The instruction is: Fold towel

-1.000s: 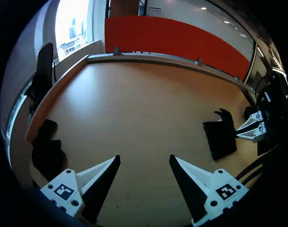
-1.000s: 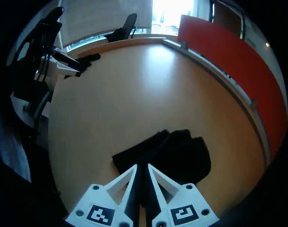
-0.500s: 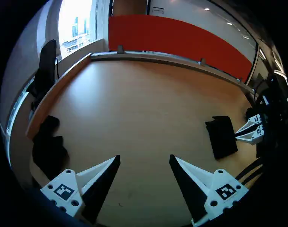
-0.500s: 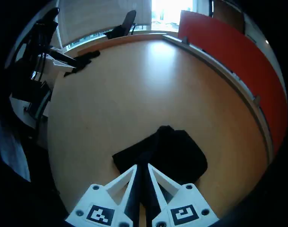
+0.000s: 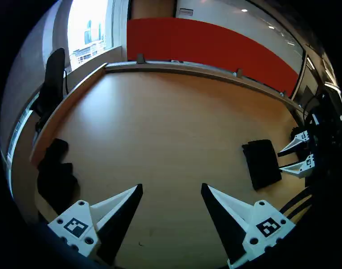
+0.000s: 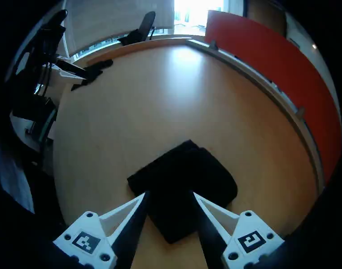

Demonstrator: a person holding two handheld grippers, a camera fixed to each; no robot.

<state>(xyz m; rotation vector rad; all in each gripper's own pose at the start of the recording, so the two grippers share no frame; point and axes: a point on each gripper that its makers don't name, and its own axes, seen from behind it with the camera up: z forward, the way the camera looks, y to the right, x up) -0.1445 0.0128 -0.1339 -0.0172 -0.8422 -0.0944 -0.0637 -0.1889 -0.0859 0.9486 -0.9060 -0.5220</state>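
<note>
While my right gripper (image 6: 169, 197) holds its 2 fingers apart, gripping nothing, the folded dark towel (image 6: 189, 175) lies flat on the table (image 6: 139, 103) just ahead, its near corner between them. My left gripper (image 5: 171, 186), also spread and empty, has it at the right of its frame, well apart, long axis roughly top to bottom; the right is nearer.
</note>
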